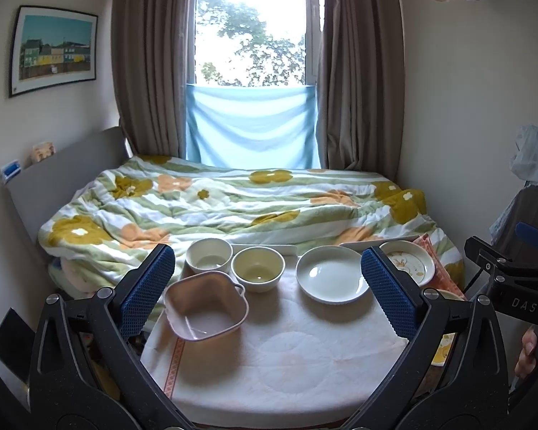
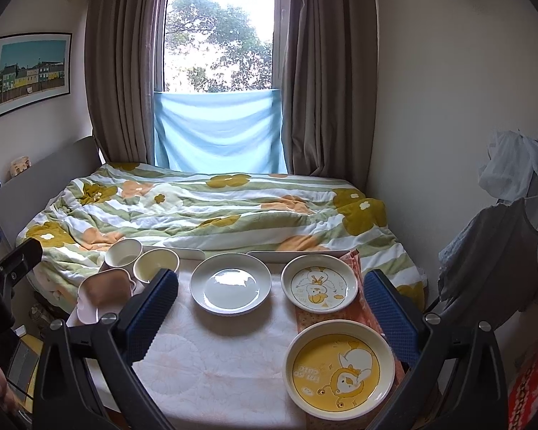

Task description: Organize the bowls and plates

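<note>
I hold the left hand-held gripper (image 1: 267,283) and the right hand-held gripper (image 2: 270,302) released, grasping nothing. On the surface (image 1: 287,358), three bowls (image 1: 257,273) sit at the far left corner; the white plate (image 2: 230,287) sits mid-far edge; two duck plates (image 2: 339,365) line the right edge.

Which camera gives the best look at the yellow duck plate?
The right wrist view: the yellow plate lies whole and near, its picture plain. In the left wrist view only a sliver shows behind the left gripper's finger.
</note>
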